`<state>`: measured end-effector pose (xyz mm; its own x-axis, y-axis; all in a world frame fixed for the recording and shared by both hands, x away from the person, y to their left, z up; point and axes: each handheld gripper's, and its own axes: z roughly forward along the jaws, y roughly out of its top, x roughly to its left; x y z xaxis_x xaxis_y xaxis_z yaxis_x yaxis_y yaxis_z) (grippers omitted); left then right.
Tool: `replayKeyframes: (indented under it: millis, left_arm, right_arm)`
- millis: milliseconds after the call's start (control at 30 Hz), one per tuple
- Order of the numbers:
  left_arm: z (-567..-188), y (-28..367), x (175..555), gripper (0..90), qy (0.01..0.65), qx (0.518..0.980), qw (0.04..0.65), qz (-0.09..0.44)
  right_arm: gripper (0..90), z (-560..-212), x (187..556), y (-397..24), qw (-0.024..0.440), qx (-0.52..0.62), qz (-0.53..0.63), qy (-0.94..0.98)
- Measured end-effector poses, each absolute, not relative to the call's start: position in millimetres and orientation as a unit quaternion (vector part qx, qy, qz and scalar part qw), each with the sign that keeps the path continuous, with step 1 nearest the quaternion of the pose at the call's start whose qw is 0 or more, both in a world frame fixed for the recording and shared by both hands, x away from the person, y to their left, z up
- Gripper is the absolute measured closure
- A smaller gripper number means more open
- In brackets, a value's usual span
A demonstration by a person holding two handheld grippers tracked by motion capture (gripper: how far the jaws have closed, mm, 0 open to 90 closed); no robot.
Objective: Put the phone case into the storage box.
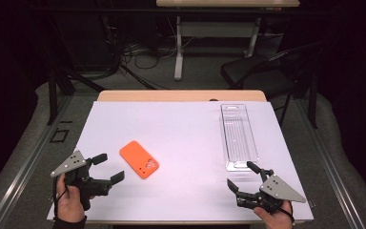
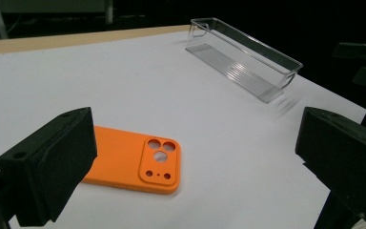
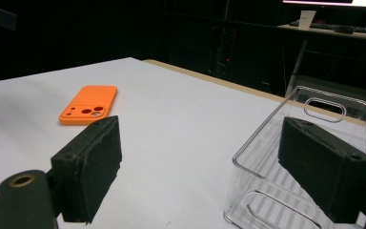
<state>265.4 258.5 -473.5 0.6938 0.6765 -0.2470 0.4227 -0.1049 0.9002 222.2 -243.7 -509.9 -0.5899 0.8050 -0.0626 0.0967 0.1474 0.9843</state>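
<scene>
Both your claws, left (image 1: 108, 167) and right (image 1: 242, 176), stood apart, empty. The thin orange phone case (image 1: 139, 159) lay flat; it could have slid away, and the clear tray (image 1: 238, 137) risked a knock.

You have open white counter (image 1: 186, 129) between the orange phone case (image 1: 139, 159) and the clear tray (image 1: 238, 136). The case lies just ahead of your left hand-held gripper (image 1: 108, 168); the tray's near end stands before your right hand-held gripper (image 1: 242, 174).

Place: lab or recording room
Evidence: white-covered counter (image 1: 181, 129), dark surround, cable tangle (image 1: 138, 55) on floor, folding chair (image 1: 262, 71), second desk (image 1: 226, 5) behind, monitor edge (image 3: 333, 3)
</scene>
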Motion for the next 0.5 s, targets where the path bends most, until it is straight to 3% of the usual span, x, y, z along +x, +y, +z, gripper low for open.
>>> replayKeyframes:
  millis: [433, 500]
  left_arm:
    - [-460, 235, 293, 0.2, 0.384, 0.765, 0.511, 0.084]
    - [-458, 230, 297, 3.7, 0.378, 0.772, 0.503, 0.085]
  right_arm:
    - [14.1, -513, 224, -245, 0.312, 0.331, 0.561, 0.692]
    - [14.1, -513, 224, -246, 0.31, 0.332, 0.562, 0.691]
